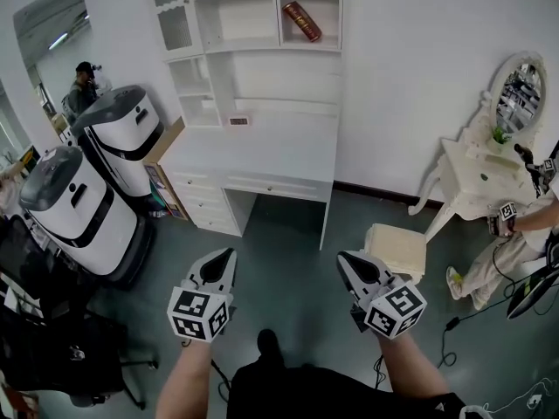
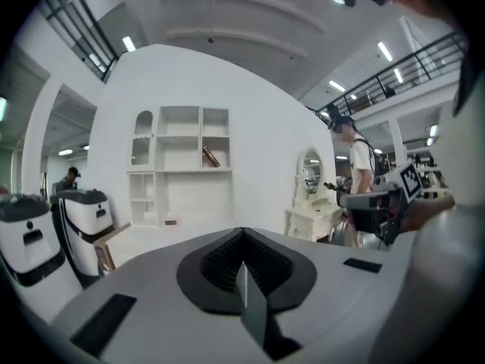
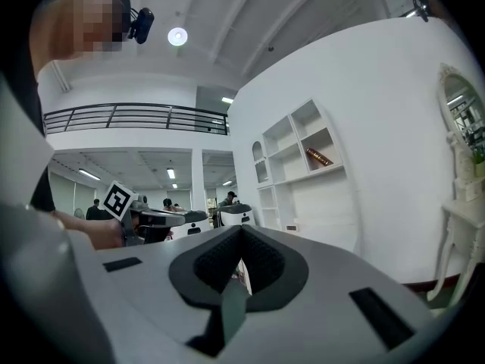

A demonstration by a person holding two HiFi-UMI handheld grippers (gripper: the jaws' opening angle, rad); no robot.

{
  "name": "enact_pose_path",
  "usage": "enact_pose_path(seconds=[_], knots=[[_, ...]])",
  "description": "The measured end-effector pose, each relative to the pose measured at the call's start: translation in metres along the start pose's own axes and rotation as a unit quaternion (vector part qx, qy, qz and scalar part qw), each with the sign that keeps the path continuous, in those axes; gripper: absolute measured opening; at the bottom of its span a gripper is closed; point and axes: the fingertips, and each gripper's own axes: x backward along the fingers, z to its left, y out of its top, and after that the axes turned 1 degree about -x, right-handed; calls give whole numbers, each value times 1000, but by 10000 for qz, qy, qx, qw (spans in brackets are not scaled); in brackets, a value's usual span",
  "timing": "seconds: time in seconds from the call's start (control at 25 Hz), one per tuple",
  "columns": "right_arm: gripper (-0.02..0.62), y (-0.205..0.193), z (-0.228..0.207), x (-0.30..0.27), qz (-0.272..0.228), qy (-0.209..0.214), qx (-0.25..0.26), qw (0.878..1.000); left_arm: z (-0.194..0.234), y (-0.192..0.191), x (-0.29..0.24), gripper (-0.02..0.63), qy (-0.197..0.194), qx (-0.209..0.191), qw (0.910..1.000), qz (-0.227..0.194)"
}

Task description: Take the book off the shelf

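the book (image 1: 301, 21) is seen in the top right compartment of the white shelf unit (image 1: 253, 77), near twelve o'clock in the head view. it is tilted rather than upright, with its top toward eleven o'clock and its lower end toward five o'clock. nothing stands beside it, so it is probably propped against the compartment's back or side wall. a dark red cover with pale ornament is shown; no title or lettering can be read on it.

the left gripper (image 1: 229, 256) and the right gripper (image 1: 343, 257) are held side by side at about six o'clock, well apart from the shelf unit and pointed toward it over bare floor. both pairs of jaws are closed together with nothing between them, as each gripper view shows. the task is judged to be at its very start: the shelf must first be approached, and the jaws must be opened before the book can be gripped. because the book sits high and leans, a raised reach is likely to be needed, and a grip across the exposed lower end seems the easiest.

square black-and-white markers are carried on the cube of each gripper; they are patterns, not words. a small dark label (image 1: 238, 121) is fixed to the unit's back panel above the desk top, but its print is too small to read. a dressing table (image 1: 472, 168) stands at three o'clock, and two white-and-grey machines (image 1: 83, 203) stand at nine o'clock.
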Motion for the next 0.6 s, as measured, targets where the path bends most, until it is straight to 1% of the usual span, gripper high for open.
enact_pose_path(seconds=[0.08,0.16,0.28,0.4,0.48,0.6], knots=[[12,-3,-6,-11,62,-41,-19,10000,14,1,-3,11,24,405,9991,-154],[13,-7,-9,-25,144,-51,-8,9999,27,-2,-8,11,106,571,9980,-241],[12,-11,-16,-55,276,-92,-15,9996,50,-9,-21,11,157,607,9977,-248],[12,-15,-25,-94,425,-186,-123,9988,83,-18,-41,11,217,625,9977,-139],[12,-18,-29,-122,516,-201,-194,9983,105,-21,-54,11,163,673,9976,-63],[12,-19,-30,-161,603,-164,-224,9978,133,-19,-75,9,2,625,9980,-34]])
